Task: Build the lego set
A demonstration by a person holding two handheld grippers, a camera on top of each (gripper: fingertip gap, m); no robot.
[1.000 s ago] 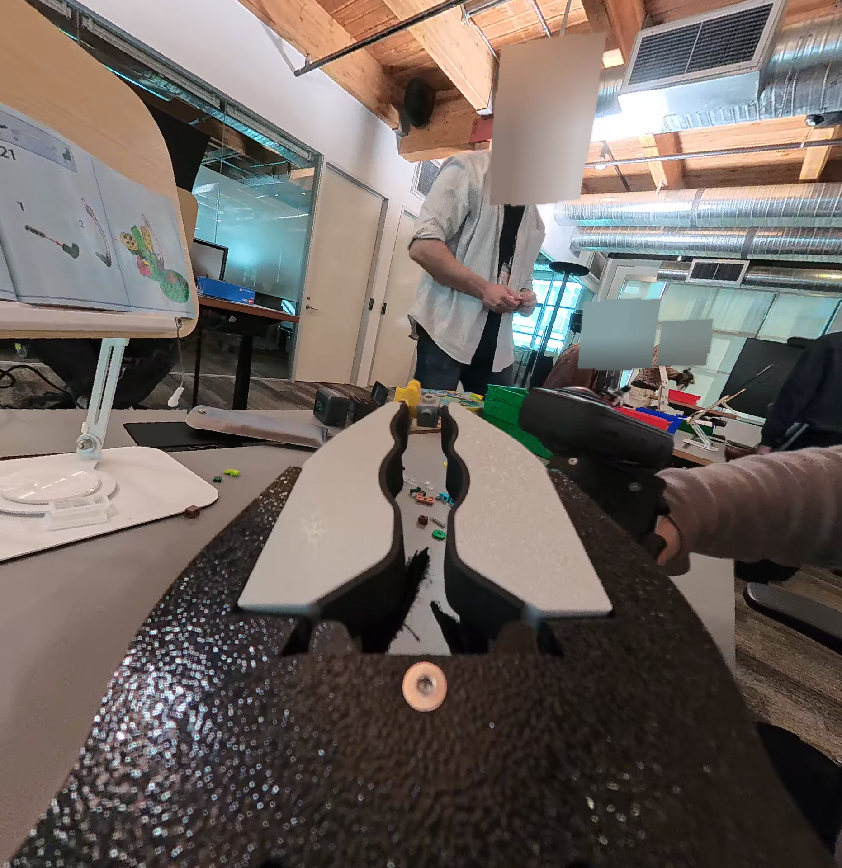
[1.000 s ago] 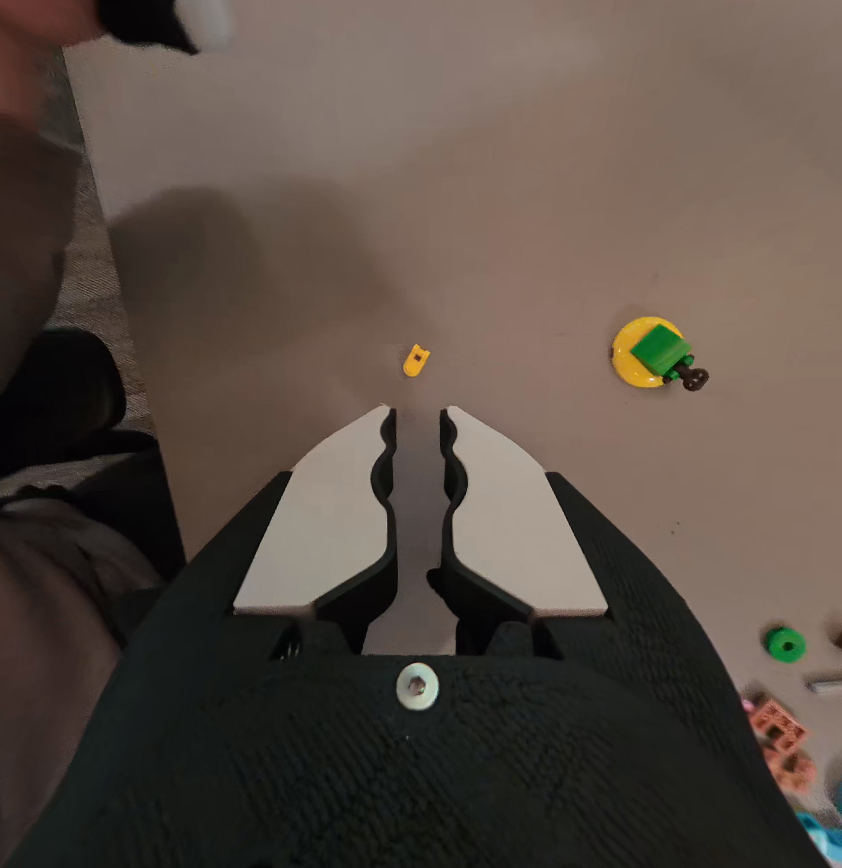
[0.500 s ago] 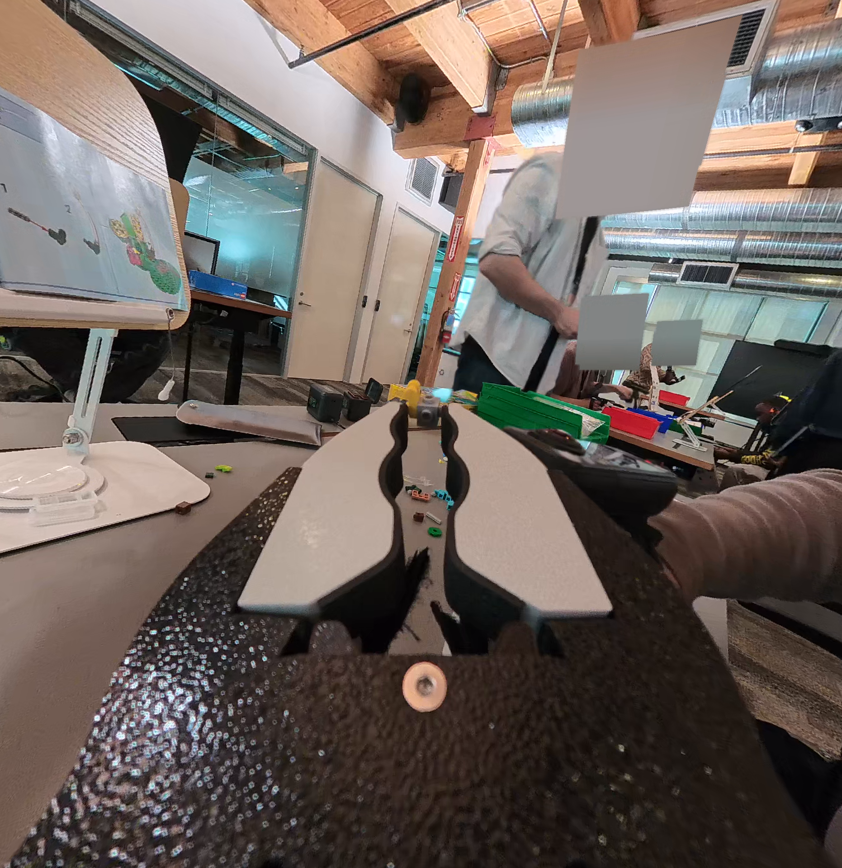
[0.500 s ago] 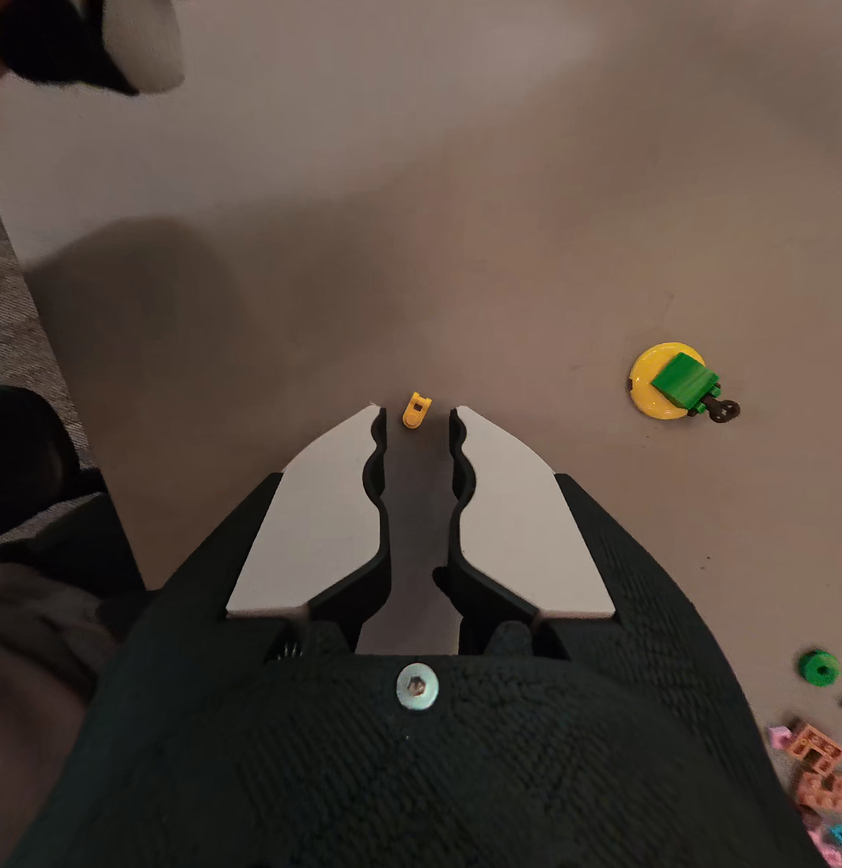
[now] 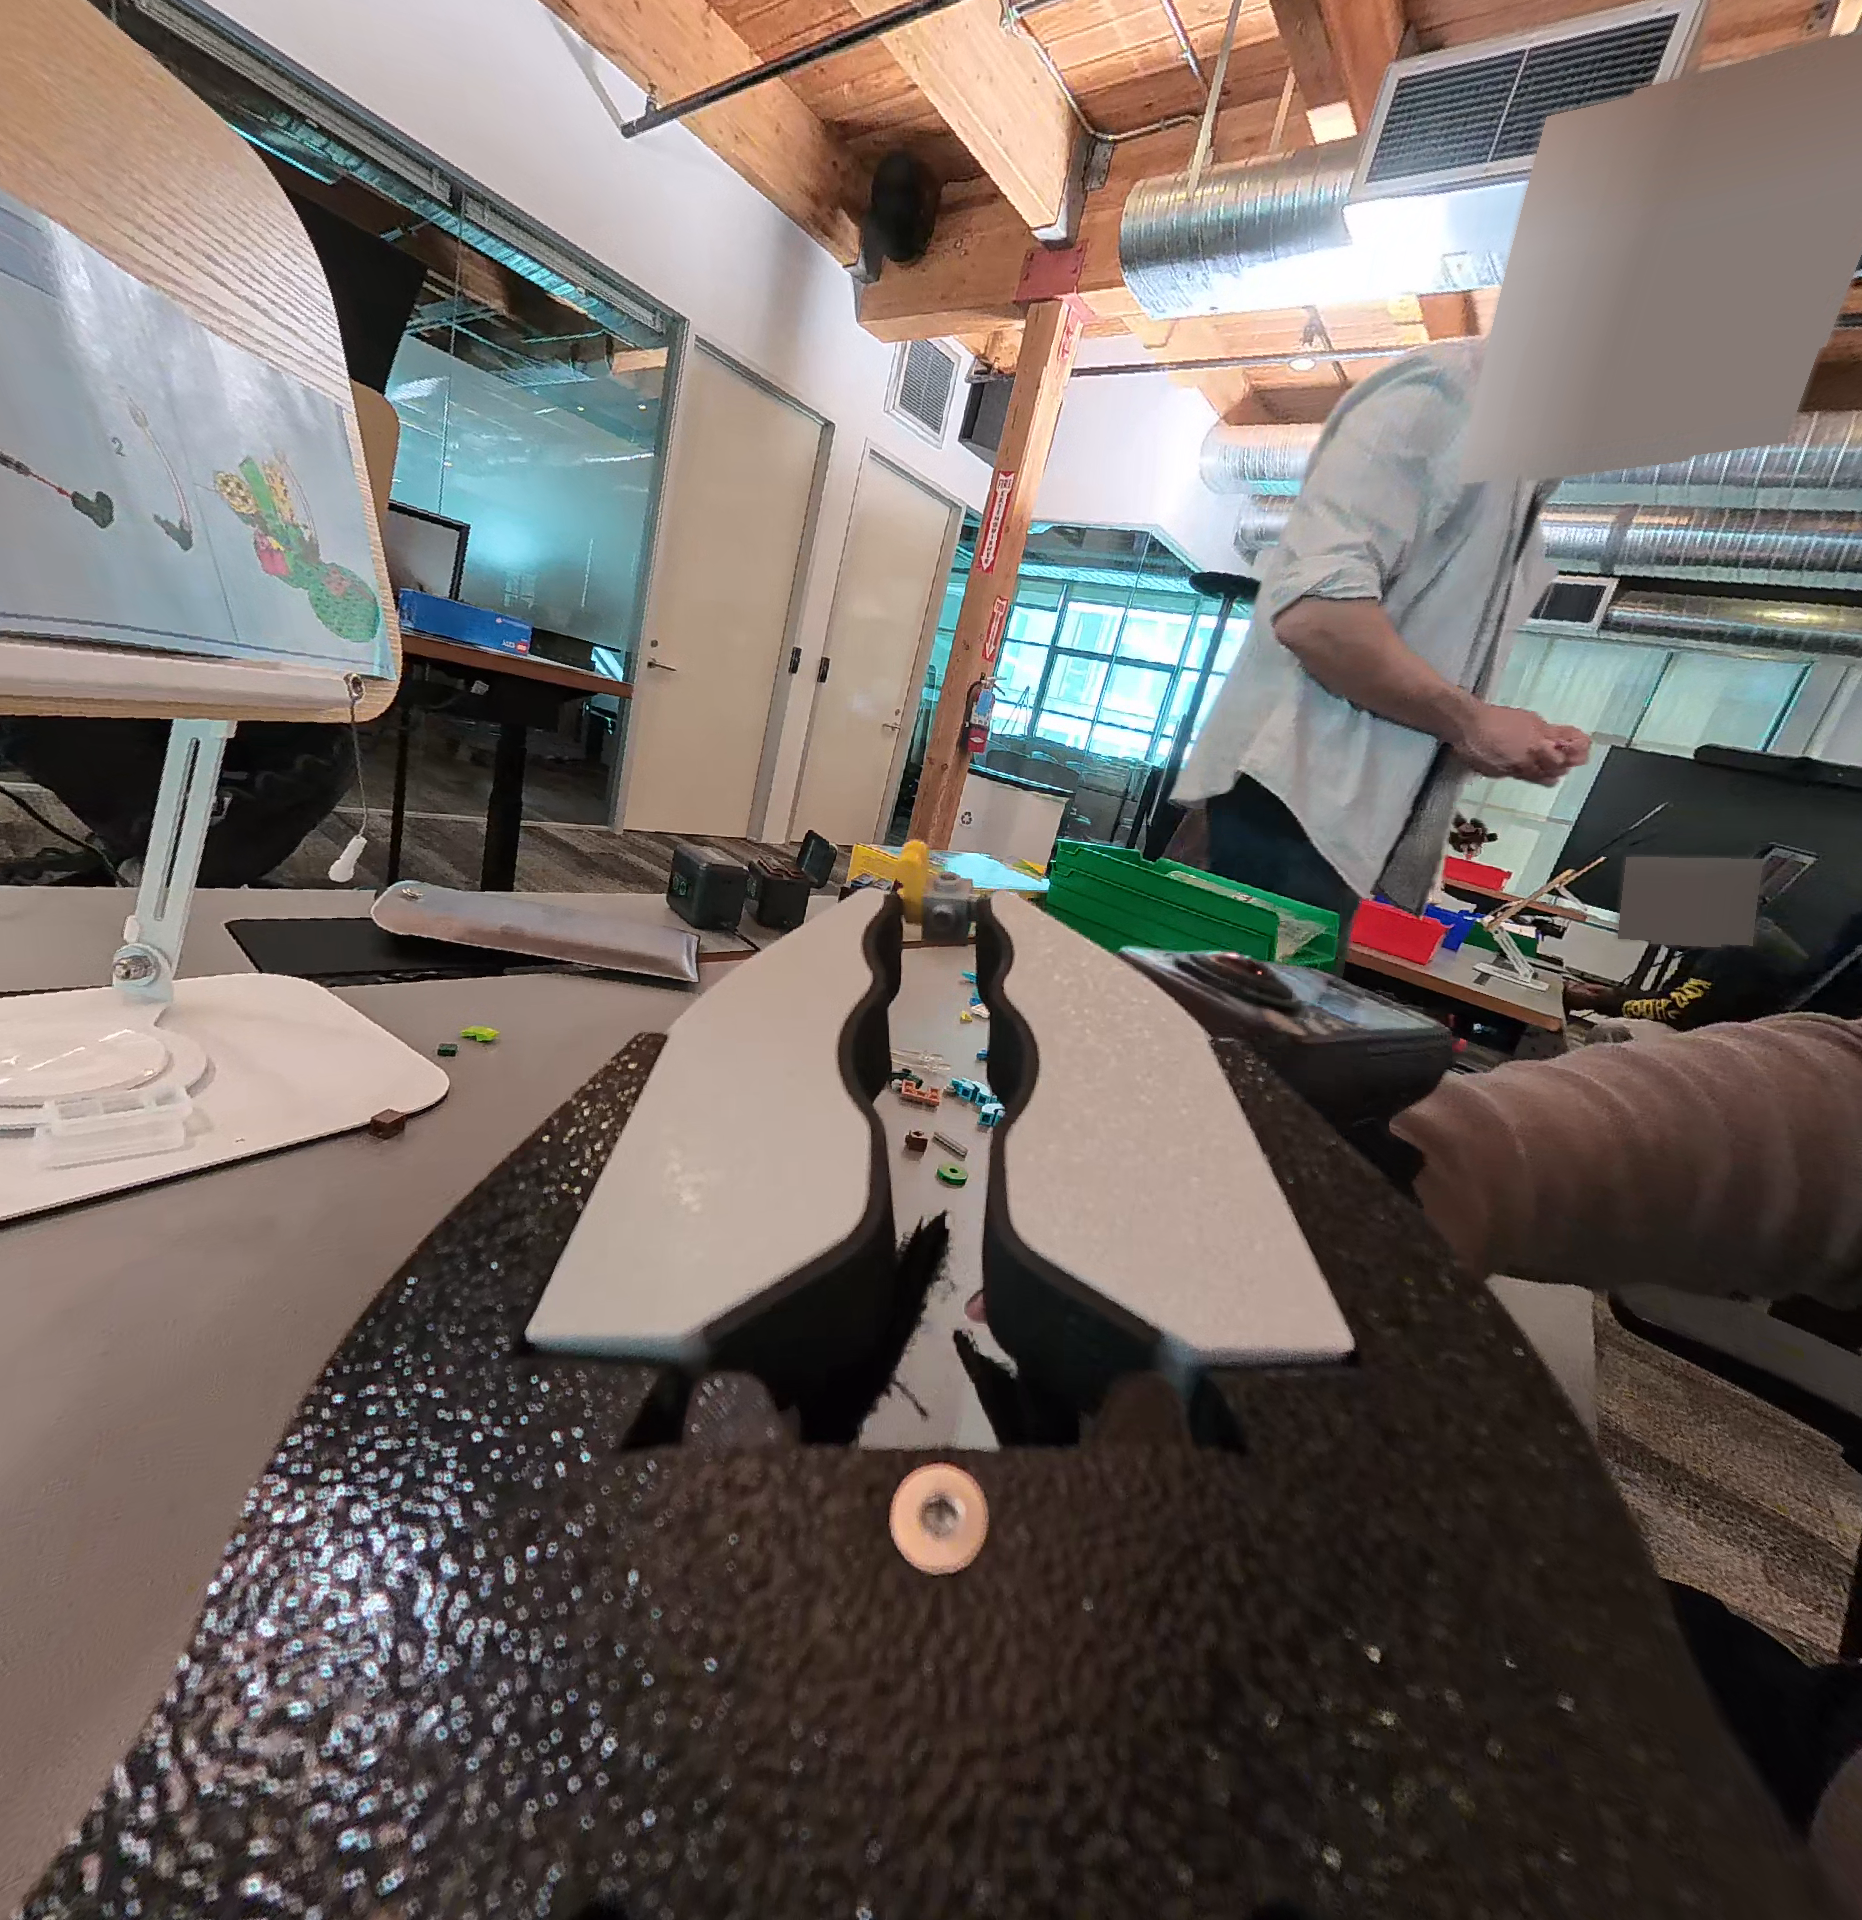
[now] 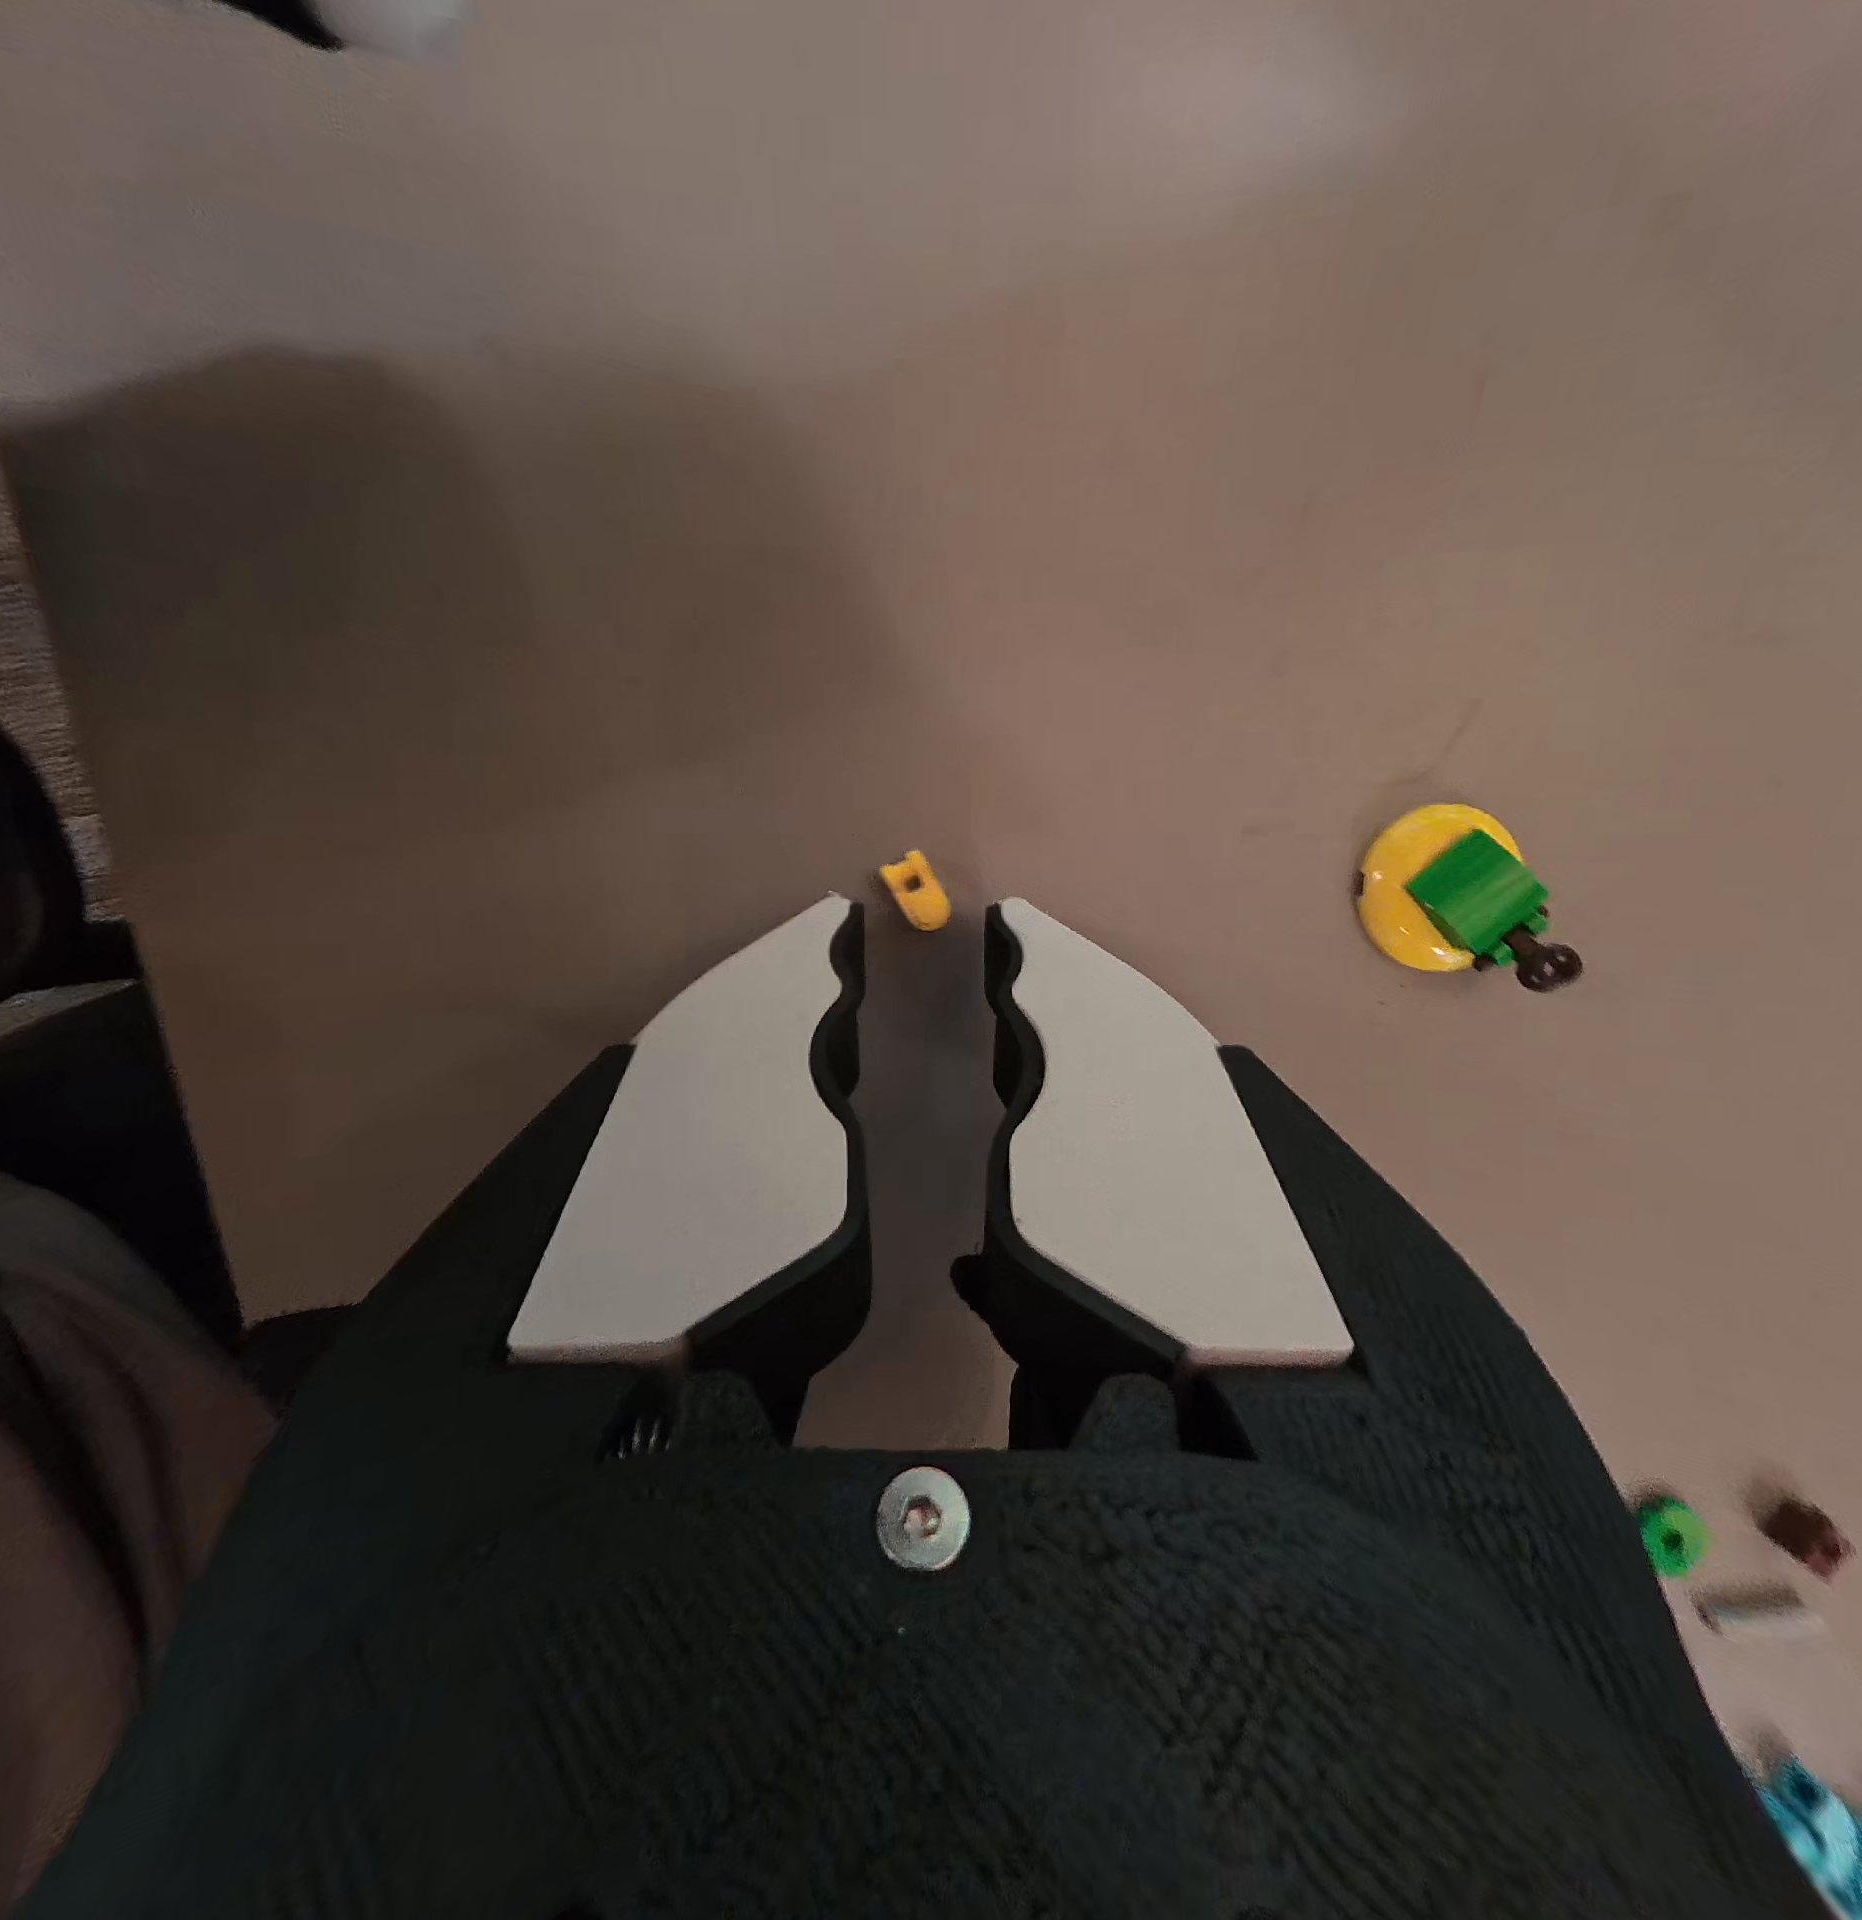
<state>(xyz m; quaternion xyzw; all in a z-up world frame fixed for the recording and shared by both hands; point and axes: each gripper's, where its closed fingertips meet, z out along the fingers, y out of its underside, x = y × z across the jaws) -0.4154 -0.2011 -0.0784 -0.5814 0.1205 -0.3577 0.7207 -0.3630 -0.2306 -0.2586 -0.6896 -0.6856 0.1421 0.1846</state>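
Observation:
In the right wrist view a small yellow lego piece (image 6: 914,889) lies on the grey table just ahead of my right gripper (image 6: 923,906), which is open and empty, its fingertips on either side of the piece and apart from it. A round yellow piece with a green brick and a dark pin (image 6: 1455,891) lies to the right. My left gripper (image 5: 937,906) is open and empty, held above the table and pointing across the room. Loose small pieces (image 5: 942,1112) show between its fingers. The right gripper's body (image 5: 1301,1013) shows at its right.
An instruction booklet (image 5: 168,499) rests on a white stand (image 5: 179,1070) at the left. Green (image 5: 1187,914) and red bins (image 5: 1400,930) sit at the far table edge. A person (image 5: 1363,665) stands beyond. A green ring (image 6: 1673,1536) and other loose pieces lie at the right. One gripper's finger ends stand about 20 centimetres off the other's.
My right gripper has moved forward to the small yellow piece and opened a little wider. The left wrist view has swung left and the standing person has shifted right in it.

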